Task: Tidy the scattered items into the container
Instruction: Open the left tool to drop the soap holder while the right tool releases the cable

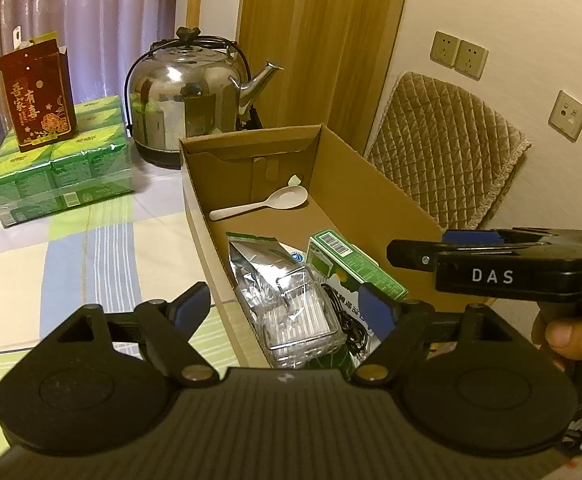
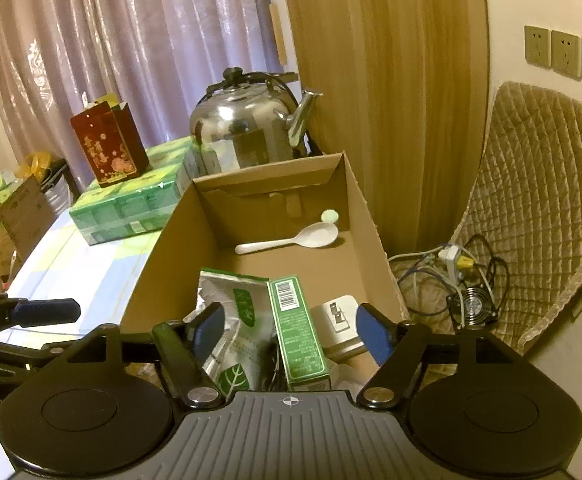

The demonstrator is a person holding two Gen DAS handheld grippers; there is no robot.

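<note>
From my left wrist camera, the left gripper hangs with its tongs apart and empty over the cardboard box. At three o'clock the right gripper shows side-on, so there I cannot tell its gap. My right wrist camera shows it spread wide, empty. Inside the box lie a white spoon, foil pouch and green carton. Only this view shows the cables at three o'clock.

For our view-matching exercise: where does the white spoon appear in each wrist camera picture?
Left wrist: white spoon just above centre, on the cardboard box floor.
Right wrist: white spoon at centre, near the box's far end.
Shared landmark: steel kettle behind the box.
</note>
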